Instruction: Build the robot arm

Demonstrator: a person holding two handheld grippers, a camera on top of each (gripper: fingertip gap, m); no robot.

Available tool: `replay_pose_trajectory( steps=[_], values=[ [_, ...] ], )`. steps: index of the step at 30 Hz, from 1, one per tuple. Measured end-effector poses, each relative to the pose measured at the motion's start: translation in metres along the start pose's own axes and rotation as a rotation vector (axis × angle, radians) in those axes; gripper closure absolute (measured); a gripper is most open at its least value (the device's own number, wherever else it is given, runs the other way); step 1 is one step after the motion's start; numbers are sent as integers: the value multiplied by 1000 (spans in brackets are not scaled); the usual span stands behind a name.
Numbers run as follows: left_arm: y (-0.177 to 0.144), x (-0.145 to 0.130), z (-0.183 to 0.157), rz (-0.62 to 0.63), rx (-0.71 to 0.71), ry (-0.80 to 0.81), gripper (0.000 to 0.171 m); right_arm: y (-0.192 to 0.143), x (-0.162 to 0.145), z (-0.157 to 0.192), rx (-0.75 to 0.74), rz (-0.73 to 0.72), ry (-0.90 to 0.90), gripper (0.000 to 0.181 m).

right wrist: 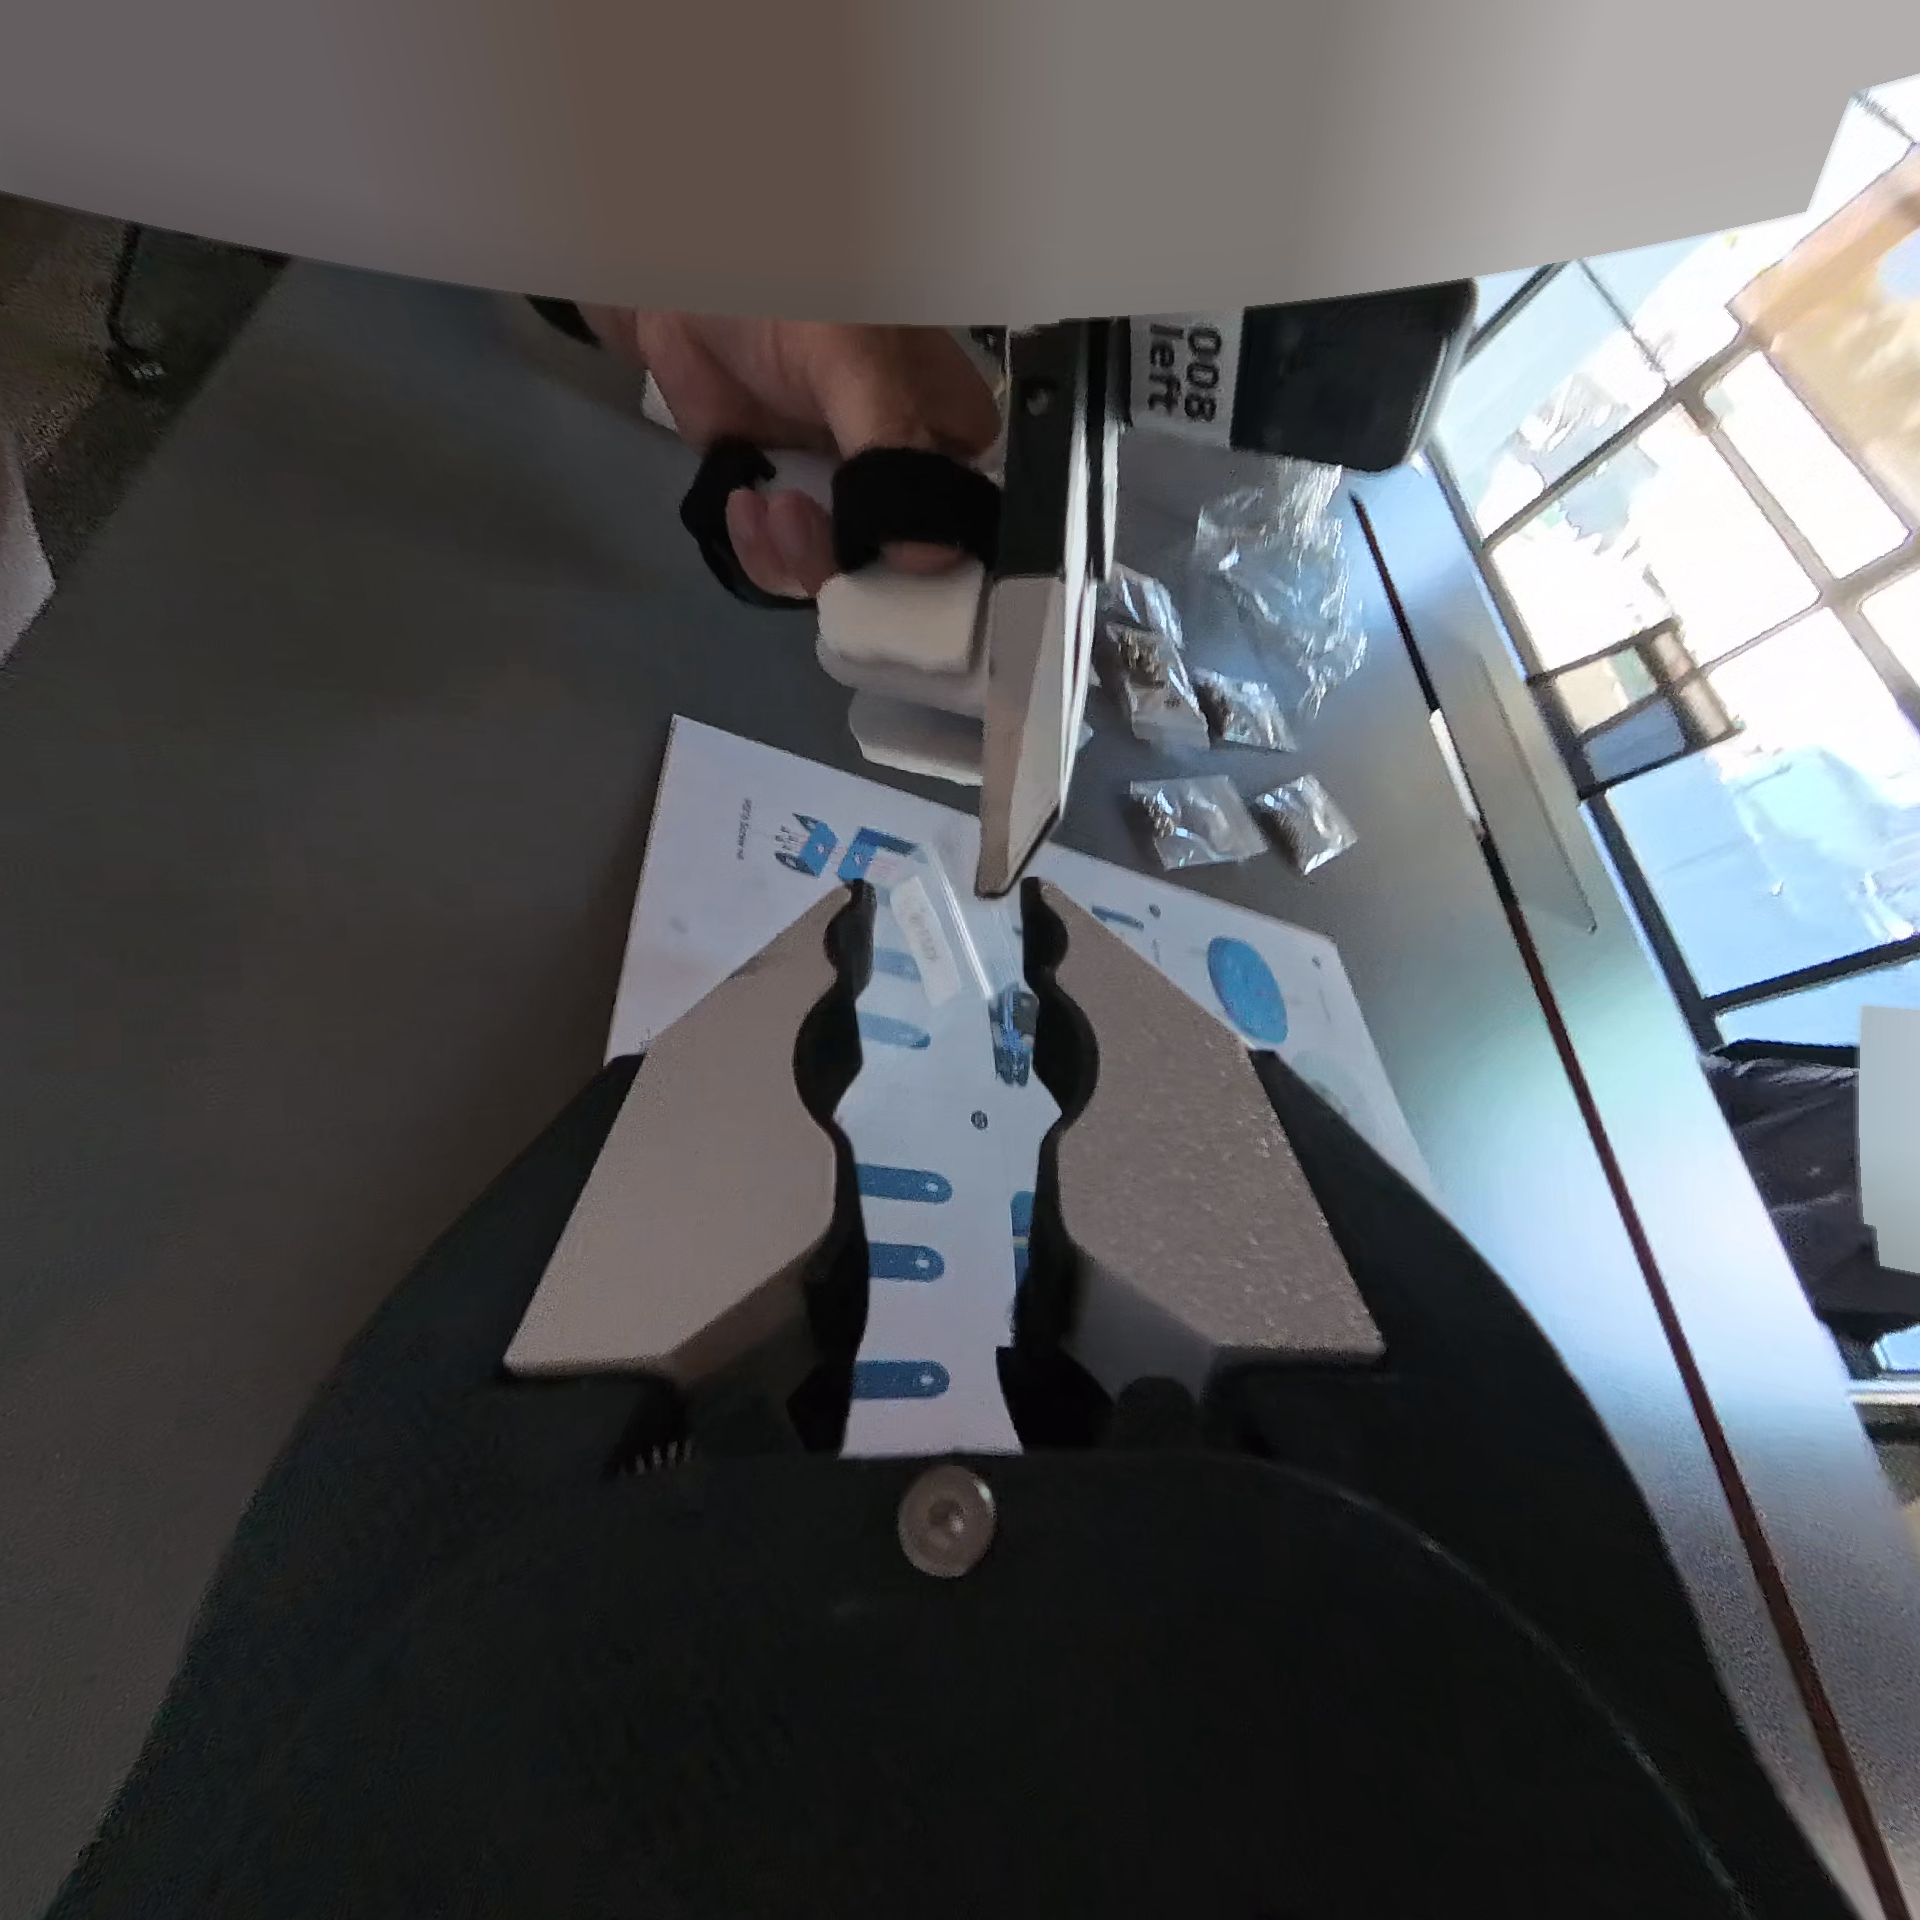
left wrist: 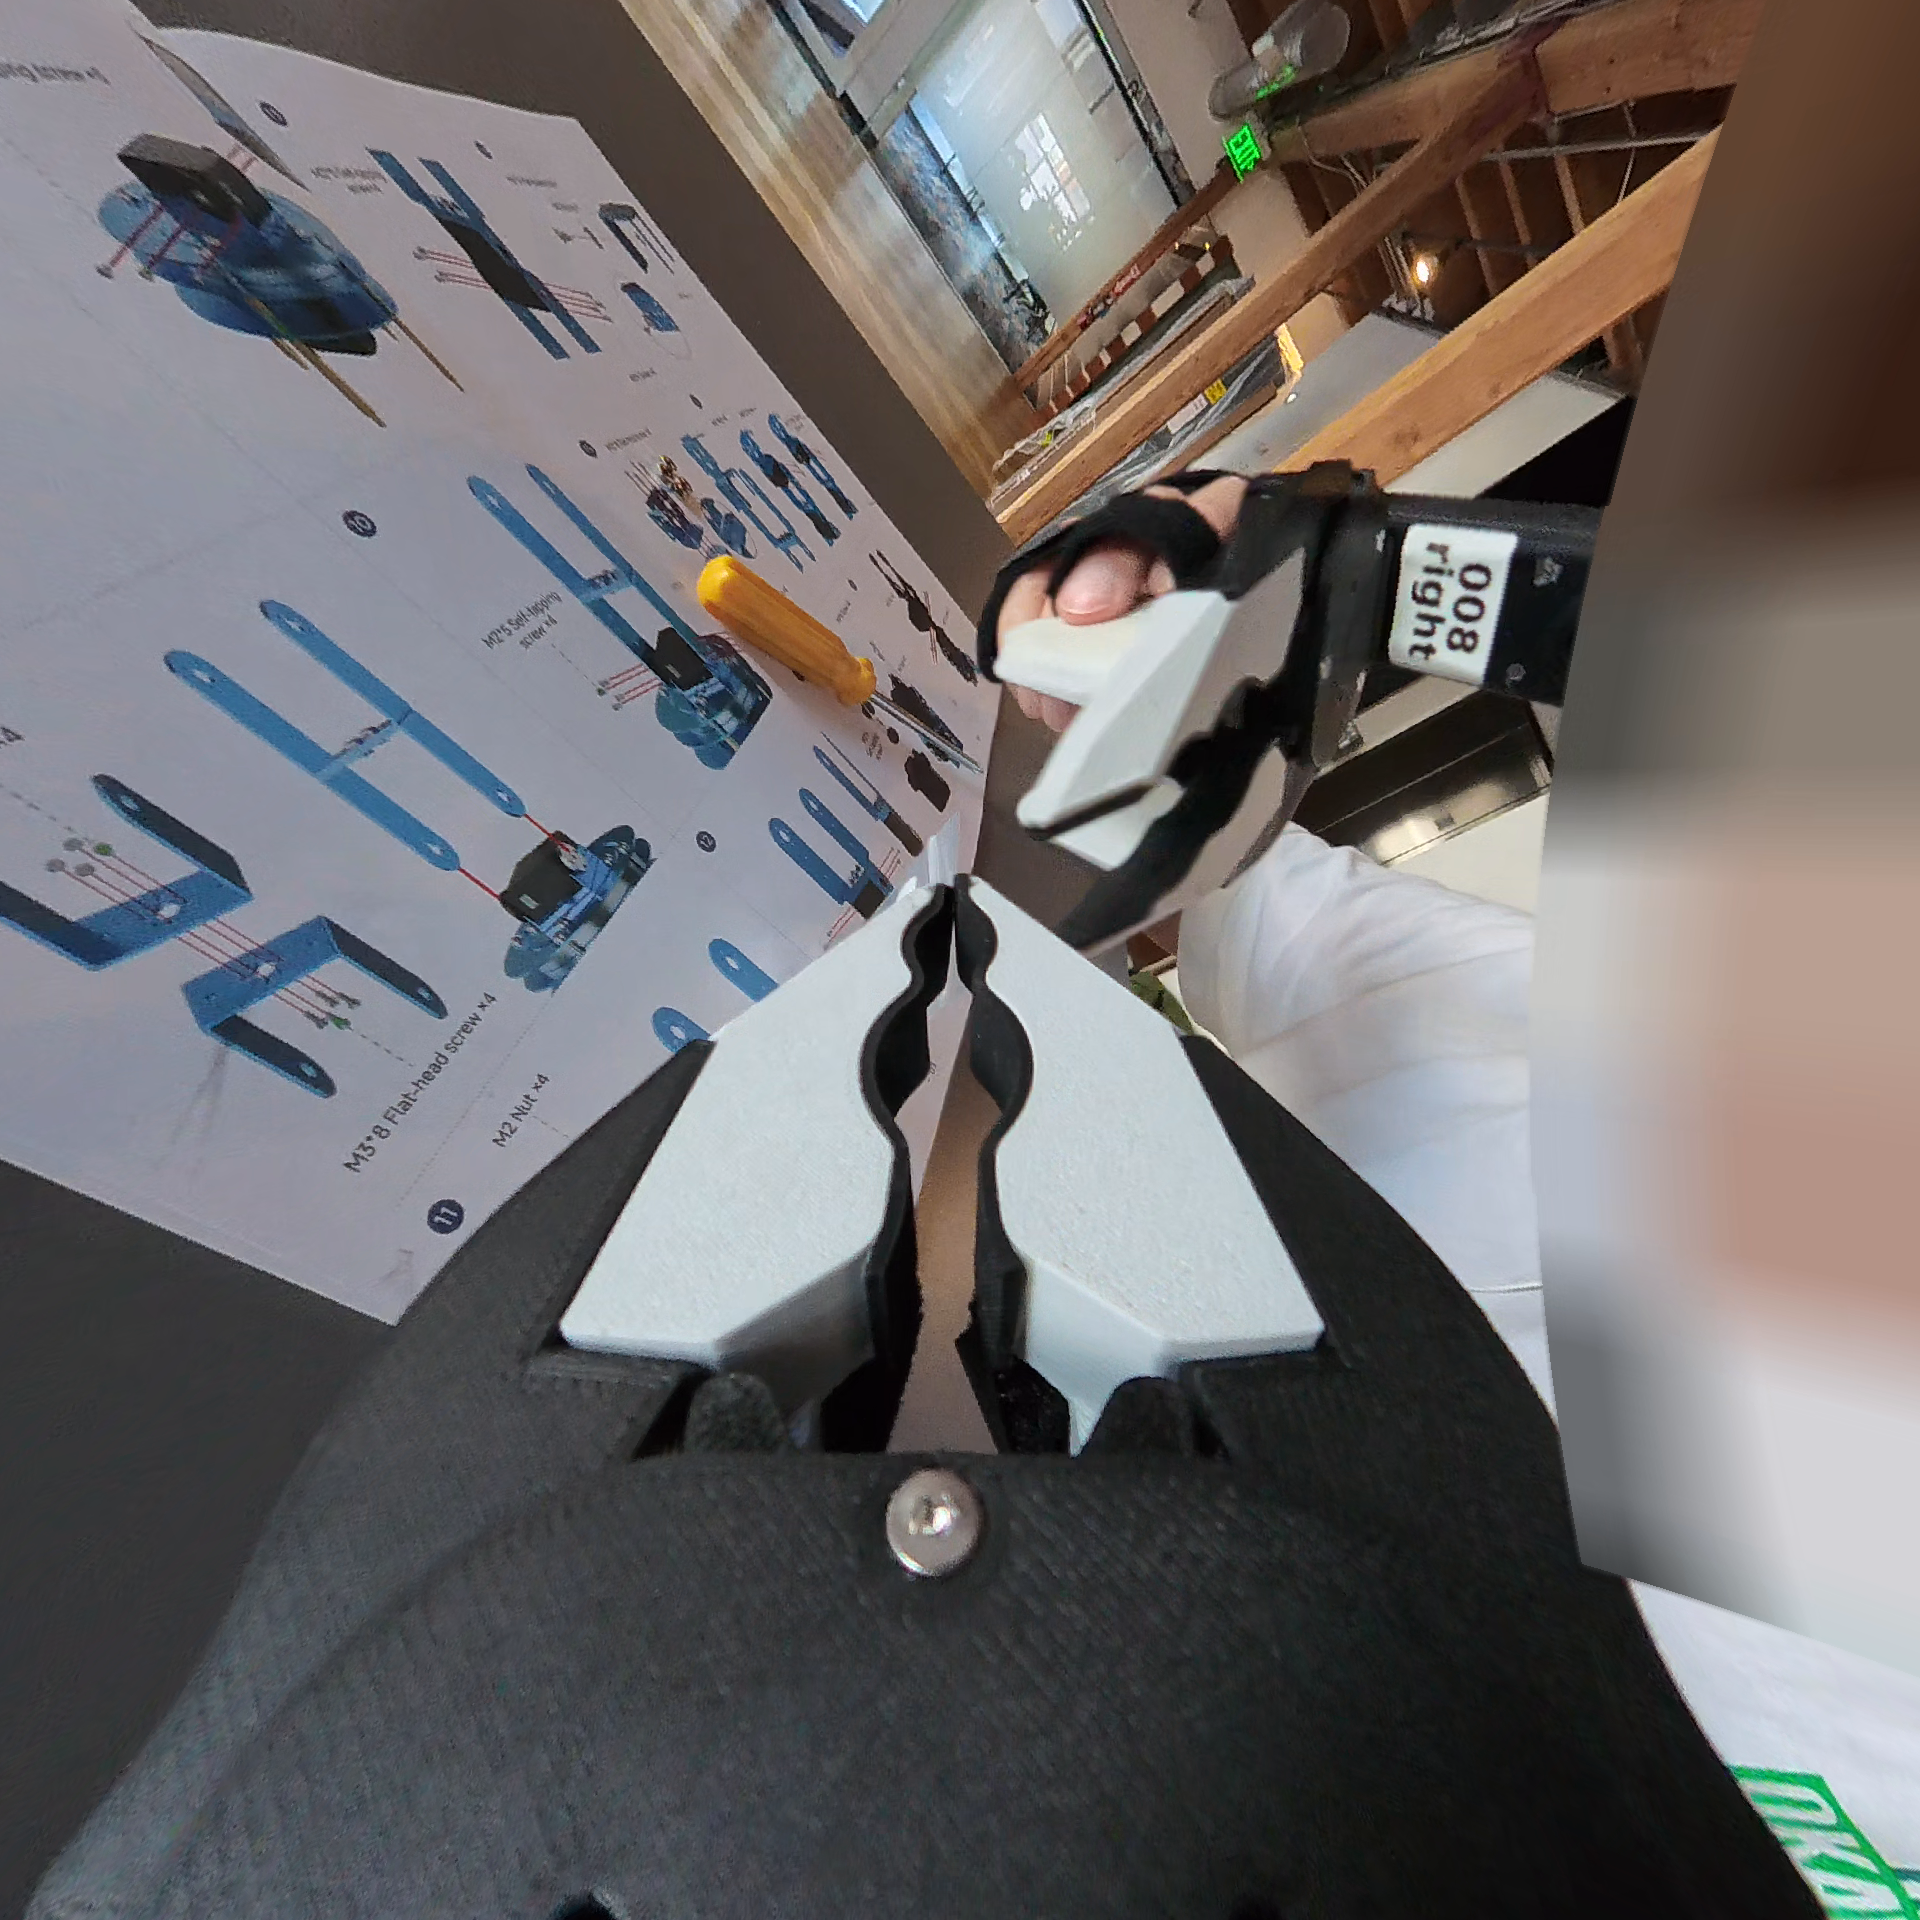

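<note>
My left gripper point(left wrist: 954, 891) is shut, with its tips pinched on the edge of a small clear plastic bag point(left wrist: 941, 850). In the right wrist view the left gripper point(right wrist: 987, 883) comes down from above. The clear bag point(right wrist: 930, 935), which has a white label, hangs from its tip just above a printed instruction sheet point(right wrist: 748, 831). My right gripper point(right wrist: 945, 899) is open, with one fingertip on each side of the bag and not touching it. In the left wrist view the right gripper point(left wrist: 1023, 743) is held by a hand just beyond my left fingertips.
The instruction sheet point(left wrist: 312, 623) lies on a dark grey table point(right wrist: 364, 675). An orange-handled screwdriver point(left wrist: 784, 629) rests on the sheet. Several small bags of screws point(right wrist: 1195, 821) and crumpled clear plastic point(right wrist: 1278, 561) lie beyond the sheet. The table edge point(right wrist: 1538, 1039) runs along the right. The grippers are tip to tip, or close to it.
</note>
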State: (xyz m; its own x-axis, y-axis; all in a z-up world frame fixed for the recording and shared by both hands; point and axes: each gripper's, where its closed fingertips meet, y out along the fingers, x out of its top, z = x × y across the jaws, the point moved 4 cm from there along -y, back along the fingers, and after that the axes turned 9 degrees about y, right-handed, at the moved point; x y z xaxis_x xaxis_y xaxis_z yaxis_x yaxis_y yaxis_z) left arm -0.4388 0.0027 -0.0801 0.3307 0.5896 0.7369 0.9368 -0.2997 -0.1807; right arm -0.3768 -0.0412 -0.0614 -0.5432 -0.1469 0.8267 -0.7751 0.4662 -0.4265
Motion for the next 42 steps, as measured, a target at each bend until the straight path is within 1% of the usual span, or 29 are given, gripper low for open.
replay_pose_trajectory(
  steps=[3, 4, 5, 8, 9, 11, 15, 17, 19, 21, 22, 24, 26, 27, 28, 29, 30, 31, 33, 35, 36, 39, 40, 41, 42],
  values=[
    [2, -2, -2, 28, 1, 34, 171, 3, -11, -8, -46, 27, -19, 154],
    [3, -3, -4, 41, -4, 49, 171, 4, -13, -9, -37, 30, -4, 154],
    [4, -4, -6, 54, -10, 63, 171, 6, -15, -8, 0, 28, 49, 154],
    [5, -4, -11, 68, -18, 104, 171, 13, -25, 1, 218, 66, 311, 142],
    [5, -4, -11, 73, -13, 117, 171, 14, -28, 4, 284, 70, 385, 141],
    [5, -4, -12, 85, -7, 143, 171, 15, -32, 8, 389, 59, 492, 147],
    [4, -4, -13, 95, 0, 173, 171, 13, -28, 6, 482, -20, 619, 154],
    [4, -3, -15, 93, -12, 180, 171, 12, -25, 3, 495, -54, 659, 161],
    [4, -3, -17, 95, -21, 187, 171, 12, -24, 2, 509, -72, 680, 163],
    [5, -3, -19, 94, -32, 198, 171, 13, -23, 3, 522, -70, 685, 178],
    [5, -3, -20, 97, -36, 202, 171, 13, -23, 3, 525, -70, 688, 181],
    [6, -3, -22, 99, -52, 208, 171, 14, -23, 4, 530, -63, 688, 181],
    [5, 0, -23, 71, -71, 189, 171, 11, -19, 2, 528, -71, 684, 181],
    [4, 2, -22, 56, -72, 166, 166, 9, -17, 1, 527, -83, 685, 181],
    [3, 4, -20, 44, -69, 148, 155, 7, -15, -1, 517, -91, 690, 181],
    [2, 6, -18, 31, -71, 145, 148, 5, -15, -4, 502, -96, 693, 181],
    [1, 7, -18, 26, -76, 151, 147, 4, -15, -8, 475, -96, 694, 181],
    [1, 6, -18, 31, -76, 160, 149, 2, -16, -12, 450, -102, 696, 181],
    [1, 7, -19, 29, -57, 205, 159, 0, -16, -18, 428, -116, 709, 181],
    [2, 7, -18, 27, -20, 253, 169, -1, -15, -19, 434, -133, 727, 181],
    [2, 7, -17, 27, 4, 271, 171, 0, -15, -19, 433, -137, 737, 181],
    [0, 9, -16, 13, 19, 274, 171, 1, -16, -22, 435, -171, 764, 179],
    [0, 9, -15, 9, 11, 256, 171, 1, -16, -24, 437, -184, 790, 167],
    [0, 10, -15, 4, 0, 236, 171, 1, -16, -27, 436, -196, 819, 161],
    [-1, 10, -15, -4, -12, 219, 171, 0, -15, -28, 453, -214, 839, 169]
  ],
)
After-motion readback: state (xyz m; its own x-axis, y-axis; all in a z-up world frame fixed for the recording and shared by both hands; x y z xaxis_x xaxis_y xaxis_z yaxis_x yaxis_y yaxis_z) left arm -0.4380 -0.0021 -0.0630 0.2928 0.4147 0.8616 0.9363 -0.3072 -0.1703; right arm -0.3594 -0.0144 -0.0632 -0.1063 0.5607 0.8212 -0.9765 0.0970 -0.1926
